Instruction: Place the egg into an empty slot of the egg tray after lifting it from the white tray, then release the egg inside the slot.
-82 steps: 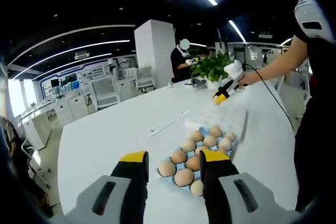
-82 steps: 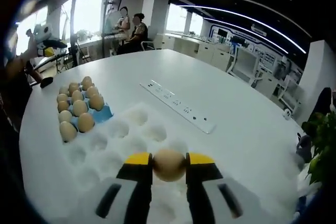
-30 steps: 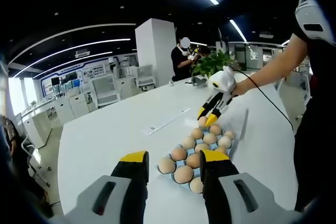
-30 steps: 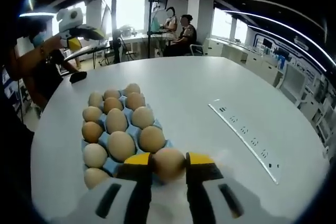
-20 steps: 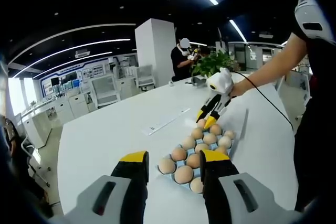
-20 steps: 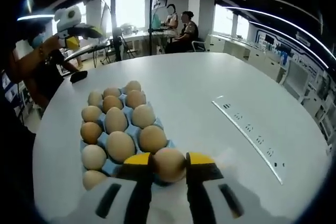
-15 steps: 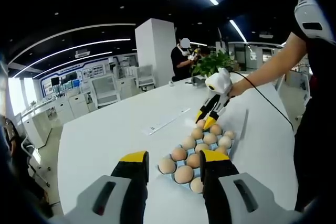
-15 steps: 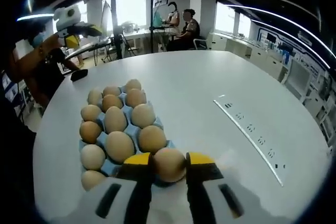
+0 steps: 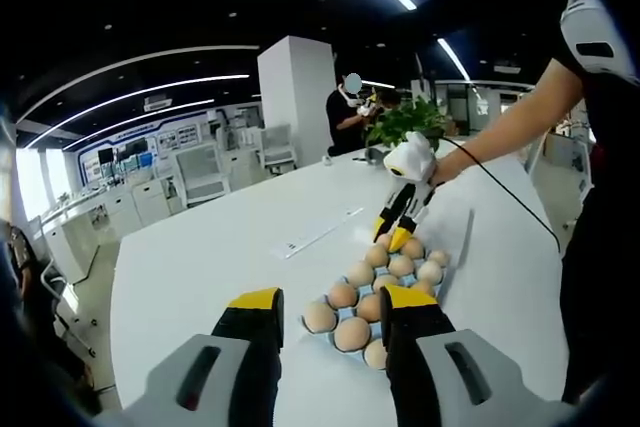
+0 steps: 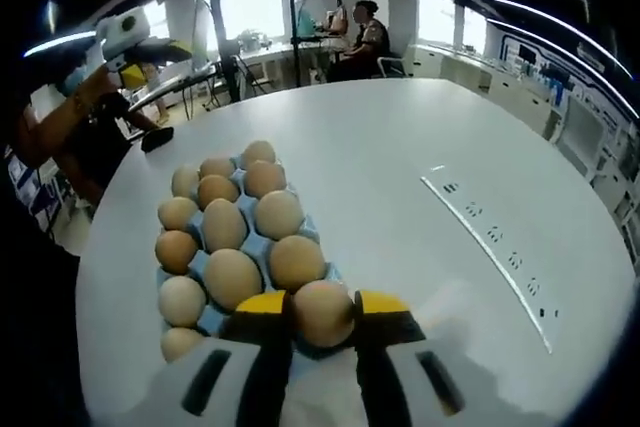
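Egg (image 10: 322, 313) between right gripper (image 10: 320, 319) jaws

Right gripper view: the egg (image 10: 322, 313) sits between the jaws of the right gripper (image 10: 322, 319), at the near corner of the egg tray (image 10: 309, 237). The tray's other eggs extend ahead and to the left. A power strip (image 10: 492, 239) lies on the table (image 10: 400, 137) to the right. Left gripper view: the left gripper (image 9: 330, 299) is just before the tray's near end; the right gripper (image 9: 390, 231) reaches its far end.

White table (image 10: 400, 147) bears a power strip (image 10: 495, 247).
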The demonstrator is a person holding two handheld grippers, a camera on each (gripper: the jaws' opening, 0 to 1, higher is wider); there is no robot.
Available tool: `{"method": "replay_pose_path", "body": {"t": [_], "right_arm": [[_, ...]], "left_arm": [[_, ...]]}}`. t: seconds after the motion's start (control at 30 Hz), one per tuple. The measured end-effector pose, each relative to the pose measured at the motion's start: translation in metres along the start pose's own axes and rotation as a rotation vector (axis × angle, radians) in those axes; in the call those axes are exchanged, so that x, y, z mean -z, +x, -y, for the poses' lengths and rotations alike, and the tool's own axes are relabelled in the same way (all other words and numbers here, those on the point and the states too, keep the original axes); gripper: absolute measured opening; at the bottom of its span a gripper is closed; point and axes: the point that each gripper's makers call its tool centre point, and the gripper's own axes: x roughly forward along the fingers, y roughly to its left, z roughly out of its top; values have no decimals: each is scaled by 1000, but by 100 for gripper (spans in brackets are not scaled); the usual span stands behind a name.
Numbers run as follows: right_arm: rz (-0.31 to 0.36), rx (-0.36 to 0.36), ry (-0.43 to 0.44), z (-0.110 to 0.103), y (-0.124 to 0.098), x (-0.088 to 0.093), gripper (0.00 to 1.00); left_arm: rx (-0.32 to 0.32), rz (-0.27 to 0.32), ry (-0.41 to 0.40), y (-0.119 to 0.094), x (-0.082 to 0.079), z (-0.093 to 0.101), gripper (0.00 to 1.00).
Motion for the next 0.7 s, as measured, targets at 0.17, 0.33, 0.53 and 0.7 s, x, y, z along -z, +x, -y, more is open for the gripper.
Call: {"method": "replay_pose_path", "body": {"t": [0.17,0.33,0.53,0.7], "right_arm": [[-10,-10,34,1,-1,4,24],[6,-16,64,0,-1,6,24],[14,-22,100,0,-1,7,25],[32,-25,131,0,-1,7,25]], "left_arm": [[4,-3,0,1,1,1,39],[5,-3,1,2,1,1,39],[2,-5,2,1,1,0,39],[2,-3,4,1,0,0,39]]}}
